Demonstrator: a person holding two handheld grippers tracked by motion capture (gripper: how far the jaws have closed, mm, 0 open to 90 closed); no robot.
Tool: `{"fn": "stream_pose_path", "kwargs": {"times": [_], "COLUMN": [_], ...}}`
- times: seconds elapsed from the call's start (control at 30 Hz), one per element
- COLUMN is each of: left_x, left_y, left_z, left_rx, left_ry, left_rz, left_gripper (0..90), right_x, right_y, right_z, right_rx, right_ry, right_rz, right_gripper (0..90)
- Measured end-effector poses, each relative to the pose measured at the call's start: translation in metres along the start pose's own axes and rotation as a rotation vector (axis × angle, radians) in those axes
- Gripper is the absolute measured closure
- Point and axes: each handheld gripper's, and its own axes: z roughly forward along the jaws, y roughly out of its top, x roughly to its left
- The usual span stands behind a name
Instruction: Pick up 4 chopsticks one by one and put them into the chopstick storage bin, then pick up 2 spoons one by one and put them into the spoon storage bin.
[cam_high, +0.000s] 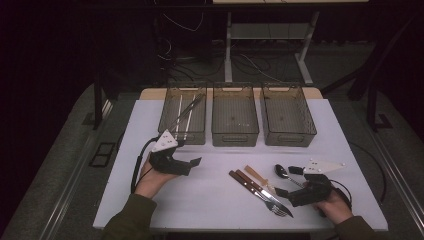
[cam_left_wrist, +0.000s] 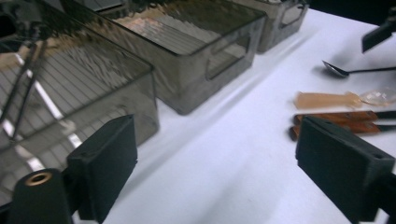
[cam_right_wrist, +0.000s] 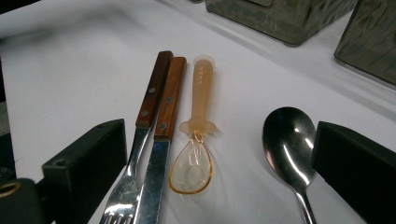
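White tabletop (cam_high: 200, 195) stretches under both my hands, with dark floor and cables beyond. My left gripper (cam_left_wrist: 215, 172) hangs released, jaws wide apart with bare table between them, just in front of the left bin (cam_high: 185, 115), which holds long thin utensils. My right gripper (cam_right_wrist: 219, 186) is also spread wide, gripping nothing; between its jaws lie a wooden-handled fork (cam_right_wrist: 140, 135), a wooden-handled knife (cam_right_wrist: 161, 140) touching it, a translucent orange spoon (cam_right_wrist: 196, 135) just beside them, and a metal spoon (cam_right_wrist: 289, 149) next to the right jaw. Farther back stand the middle bin (cam_high: 235, 117) and right bin (cam_high: 288, 117).
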Motion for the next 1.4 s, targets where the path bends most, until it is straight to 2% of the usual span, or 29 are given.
{"fn": "stream_pose_path", "kwargs": {"times": [0.2,0.27,0.6,0.87,1.23,1.4], "left_x": [-0.012,-0.016,-0.032,-0.036,-0.036,-0.037], "left_y": [-0.013,-0.018,-0.042,-0.046,-0.046,-0.046], "left_z": [-0.004,-0.005,-0.013,-0.018,-0.016,-0.016], "left_rx": [0.033,0.030,0.044,0.035,0.046,0.048], "left_ry": [-0.033,-0.047,-0.076,-0.082,-0.088,-0.095], "left_rz": [0.009,0.001,0.006,-0.007,0.001,0.006], "left_gripper": [1.9,0.0,0.0,0.0,0.0,0.0], "right_x": [0.000,0.001,0.000,-0.001,0.000,0.001], "right_y": [0.000,-0.001,-0.001,-0.001,0.003,0.004], "right_z": [0.000,0.000,-0.001,-0.004,-0.007,-0.007], "right_rx": [0.005,0.007,0.007,0.000,-0.018,-0.027], "right_ry": [-0.004,-0.004,-0.015,-0.023,-0.044,-0.049], "right_rz": [-0.004,-0.006,-0.003,0.005,0.025,0.016], "right_gripper": [3.8,3.8,3.8,3.8,3.8,3.8]}}
